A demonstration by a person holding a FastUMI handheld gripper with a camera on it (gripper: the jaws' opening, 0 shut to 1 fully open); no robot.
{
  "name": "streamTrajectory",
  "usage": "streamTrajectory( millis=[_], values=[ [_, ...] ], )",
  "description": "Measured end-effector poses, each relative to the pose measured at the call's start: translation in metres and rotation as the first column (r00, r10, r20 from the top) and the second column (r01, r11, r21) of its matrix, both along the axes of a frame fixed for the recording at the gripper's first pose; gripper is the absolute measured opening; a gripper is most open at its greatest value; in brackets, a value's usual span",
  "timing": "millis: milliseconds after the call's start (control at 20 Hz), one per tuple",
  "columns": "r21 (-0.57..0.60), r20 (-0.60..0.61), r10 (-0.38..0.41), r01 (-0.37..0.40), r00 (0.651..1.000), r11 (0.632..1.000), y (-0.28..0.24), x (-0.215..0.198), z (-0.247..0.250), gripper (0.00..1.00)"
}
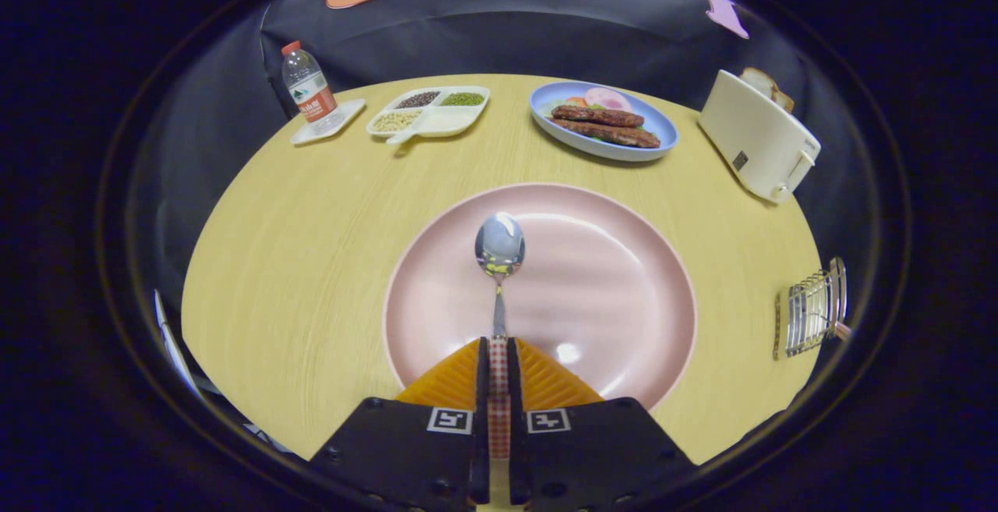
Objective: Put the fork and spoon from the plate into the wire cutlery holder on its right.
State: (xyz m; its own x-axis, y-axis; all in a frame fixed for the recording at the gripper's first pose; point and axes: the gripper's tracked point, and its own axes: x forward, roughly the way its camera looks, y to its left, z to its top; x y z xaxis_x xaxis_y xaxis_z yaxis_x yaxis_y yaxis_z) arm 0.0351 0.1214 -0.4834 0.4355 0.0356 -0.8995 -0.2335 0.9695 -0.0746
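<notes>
In the gripper view, the gripper (498,356) is seen with its two fingers pressed close together on the checked handle of the spoon (499,263). The spoon is held tight, one finger on each side. The shiny bowl of the spoon points away from the fingers, toward twelve o'clock. It is seen over the pink plate (624,301). It cannot be told if the bowl is lifted a little or is touching the plate. No fork can be made out on the plate.

The wire cutlery holder (811,309) is found far off at about three o'clock from the plate, near the edge of the round wooden table (312,247). It is well apart from the spoon.

Past the plate, at twelve to one o'clock, a blue dish of sausages (602,118) is set. A toaster (758,136) stands at two o'clock. A tray of beans (430,111) and a water bottle (306,85) are placed at eleven o'clock.

Things could go wrong from here. The handle is thin, so the spoon could slip or turn if the hold is loosened. The holder looks light and made of thin wires, so it could be knocked over or pushed off the table edge if the spoon is brought in too low. The spoon could also be caught on a wire and dropped outside.
</notes>
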Motion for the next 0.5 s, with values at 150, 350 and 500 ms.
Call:
streamTrajectory(
  millis=[150, 350, 500],
  values=[
    [-0.019, -0.012, 0.003, -0.003, 1.0, 1.0, -0.004, -0.002, 0.003, 0.05],
    [0.006, -0.021, 0.001, -0.001, 1.0, 1.0, -0.012, -0.008, 0.026, 0.05],
    [0.02, 0.016, 0.05, -0.05, 0.999, 0.999, -0.019, -0.012, 0.054, 0.05]
  ],
)
